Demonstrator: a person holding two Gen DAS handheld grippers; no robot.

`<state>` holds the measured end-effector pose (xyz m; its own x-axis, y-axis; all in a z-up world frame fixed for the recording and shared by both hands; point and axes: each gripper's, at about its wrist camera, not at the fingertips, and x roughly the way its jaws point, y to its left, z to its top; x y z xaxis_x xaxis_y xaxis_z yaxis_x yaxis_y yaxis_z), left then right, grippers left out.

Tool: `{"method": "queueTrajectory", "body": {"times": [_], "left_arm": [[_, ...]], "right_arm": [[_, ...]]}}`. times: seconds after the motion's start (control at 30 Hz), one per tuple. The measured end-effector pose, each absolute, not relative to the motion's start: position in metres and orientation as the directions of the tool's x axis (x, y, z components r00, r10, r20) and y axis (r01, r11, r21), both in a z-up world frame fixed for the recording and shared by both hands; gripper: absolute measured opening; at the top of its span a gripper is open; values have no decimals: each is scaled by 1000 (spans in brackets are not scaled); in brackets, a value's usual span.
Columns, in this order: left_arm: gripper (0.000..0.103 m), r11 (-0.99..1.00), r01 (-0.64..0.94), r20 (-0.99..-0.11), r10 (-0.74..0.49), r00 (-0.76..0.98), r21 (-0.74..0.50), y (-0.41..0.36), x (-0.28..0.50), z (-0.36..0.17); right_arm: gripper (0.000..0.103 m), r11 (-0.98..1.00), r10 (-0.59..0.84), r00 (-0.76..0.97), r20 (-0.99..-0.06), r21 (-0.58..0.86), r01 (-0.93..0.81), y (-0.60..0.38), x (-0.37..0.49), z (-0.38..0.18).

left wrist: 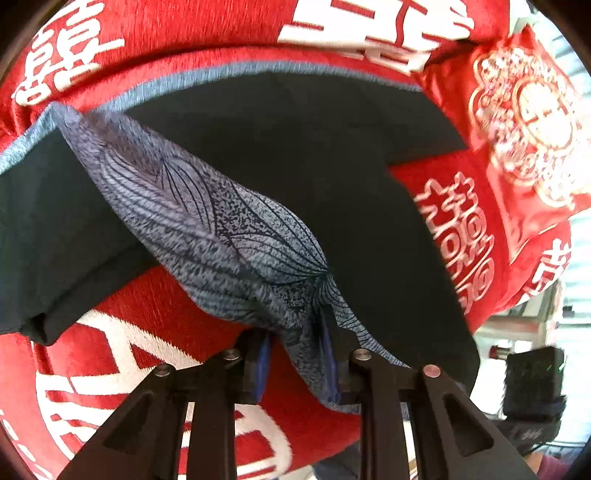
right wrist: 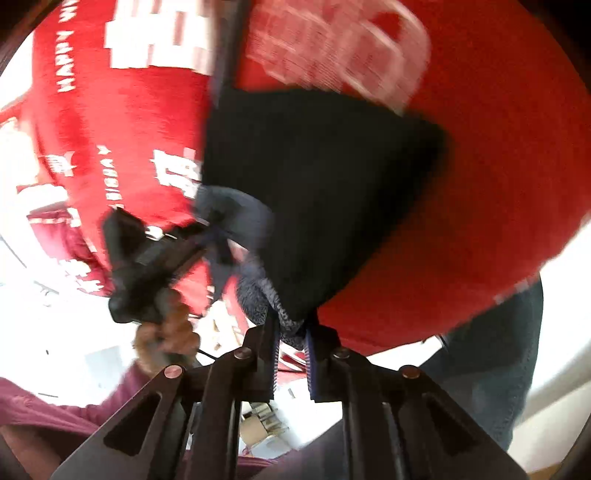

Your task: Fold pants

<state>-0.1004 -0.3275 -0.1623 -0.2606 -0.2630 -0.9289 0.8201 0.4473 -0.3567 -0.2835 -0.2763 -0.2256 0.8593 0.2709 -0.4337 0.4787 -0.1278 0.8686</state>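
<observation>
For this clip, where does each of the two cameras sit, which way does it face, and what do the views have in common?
Left wrist: on the left gripper, looking steeply down over its jaws, shut on the patterned grey part of the dark pants lying on the red cover; no body part shows clearly.
Right wrist: on the right gripper, facing forward and less steeply down, jaws shut on a pants corner; shows the person's hand and maroon sleeve holding the left gripper.
Shared: the pants and the red cover.

pants [left wrist: 295,155] | dark, grey leaf-print panel | spread on red bedding, near edge lifted and bunched
</observation>
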Motion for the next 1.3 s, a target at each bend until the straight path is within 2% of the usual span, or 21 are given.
{"method": "queueTrajectory", "body": {"times": [0.33, 0.43, 0.53, 0.57, 0.6, 0.67, 0.77, 0.83, 0.87, 0.9, 0.97, 1.1, 1.3], "left_arm": [[26, 412, 829, -884, -428, -189, -377, -411, -65, -87], [27, 402, 845, -887, -430, -166, -353, -452, -52, -84], [27, 401, 861, -912, -381, -153, -312, -476, -45, -97], [31, 401, 869, -923, -359, -140, -288, -480, -44, -102], [48, 406, 876, -931, -345, -118, -262, -481, -44, -104], [71, 429, 878, -939, -338, -63, -213, -475, -41, -102], [72, 450, 861, -935, -346, -75, -235, -461, -33, -93], [72, 472, 858, -944, -327, -45, -205, -450, -28, -90], [79, 483, 856, -949, -314, -28, -185, -446, -26, -92], [94, 502, 851, -956, -292, -2, -155, -439, -23, -98], [96, 552, 826, -967, -252, 39, -110, -428, -17, -111], [96, 655, 754, -984, -162, 69, -55, -405, -2, -140], [96, 712, 702, -989, -112, 92, -15, -392, 9, -161]], "right_arm": [[12, 78, 137, 899, -416, 909, 409, -445, -256, -128], [12, 130, 114, 887, -448, 892, 433, -501, -242, -121], [12, 169, 102, 852, -513, 853, 494, -555, -221, -125], [12, 171, 100, 838, -537, 839, 517, -570, -213, -128], [12, 174, 100, 821, -562, 822, 542, -583, -204, -133], [12, 201, 95, 765, -637, 765, 612, -600, -188, -141], [12, 255, 114, 688, -717, 690, 677, -614, -169, -154], [12, 303, 110, 632, -767, 632, 713, -612, -162, -156], [13, 320, 102, 619, -779, 615, 721, -608, -163, -154], [21, 328, 93, 610, -787, 602, 728, -604, -164, -152], [36, 331, 73, 598, -799, 584, 741, -593, -180, -151], [37, 308, 101, 552, -828, 554, 774, -584, -195, -172], [37, 131, 63, 628, -776, 630, 765, -589, -223, -192]]}}
